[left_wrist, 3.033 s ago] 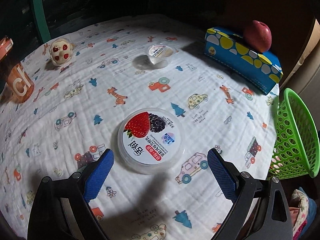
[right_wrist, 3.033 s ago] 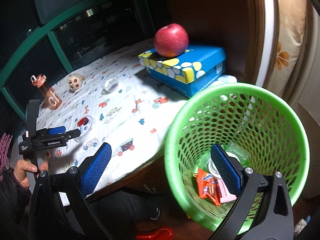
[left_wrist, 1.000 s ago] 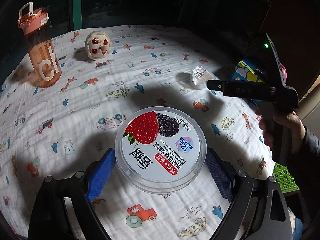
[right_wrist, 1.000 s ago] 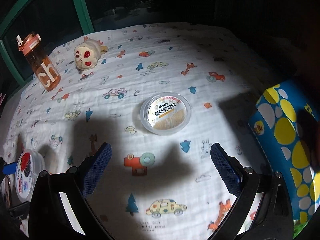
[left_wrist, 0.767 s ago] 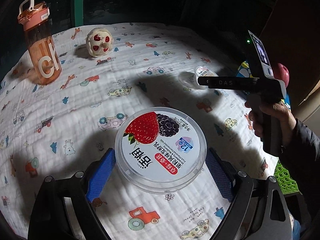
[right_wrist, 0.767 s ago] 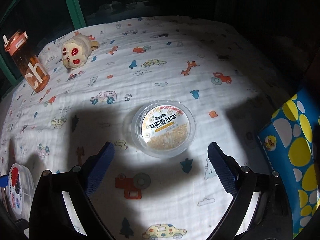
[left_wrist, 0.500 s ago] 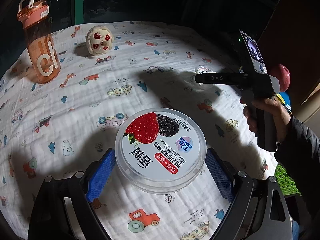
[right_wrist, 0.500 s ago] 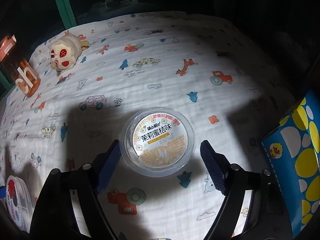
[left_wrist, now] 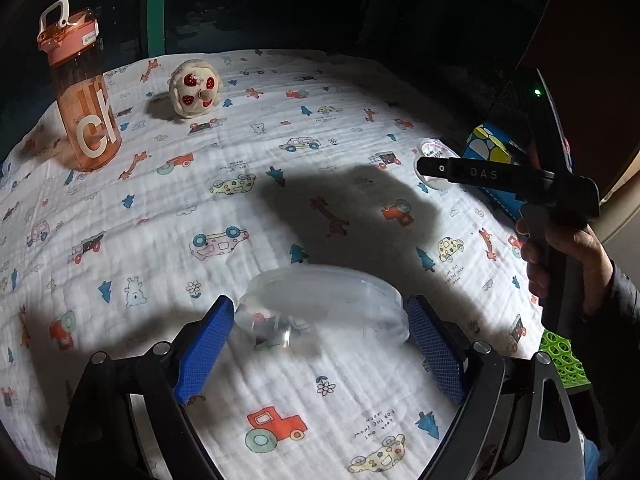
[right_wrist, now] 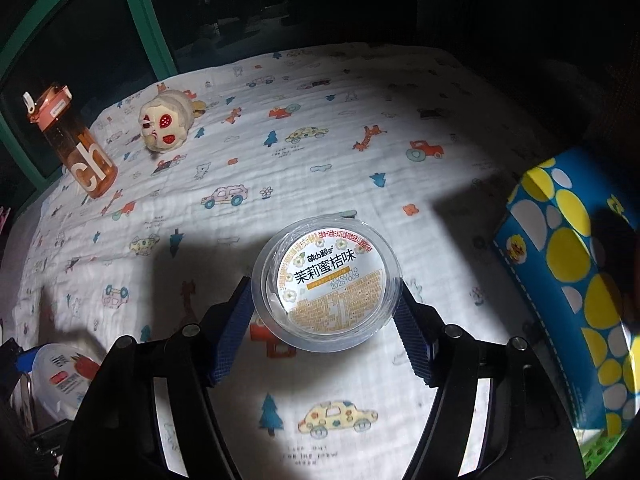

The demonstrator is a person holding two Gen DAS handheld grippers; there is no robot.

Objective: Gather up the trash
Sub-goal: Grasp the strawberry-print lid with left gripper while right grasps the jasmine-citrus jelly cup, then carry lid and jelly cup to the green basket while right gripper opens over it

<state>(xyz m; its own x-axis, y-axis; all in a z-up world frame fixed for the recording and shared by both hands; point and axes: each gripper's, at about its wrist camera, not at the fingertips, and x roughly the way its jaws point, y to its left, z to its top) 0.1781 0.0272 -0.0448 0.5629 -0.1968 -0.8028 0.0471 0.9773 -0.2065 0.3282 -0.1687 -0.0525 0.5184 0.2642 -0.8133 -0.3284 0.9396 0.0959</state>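
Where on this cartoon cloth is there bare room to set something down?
Widest free patch: mid cloth, bordered by the orange bottle, plush toy, small cup and yogurt tub. The near strip in front of the tub is bare too. Crowded: the right edge, with blue box, green basket and the right hand.

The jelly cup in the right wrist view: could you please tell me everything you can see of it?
The jelly cup is a small round tub of clear plastic, sealed with a white and orange printed film lid bearing Chinese text and small flowers. It sits upright, lid up, over the printed cloth, left of the blue spotted box. The right hand-held gripper has just been closing on it; both blue pads press its sides. Whether it is lifted off the cloth cannot be told.
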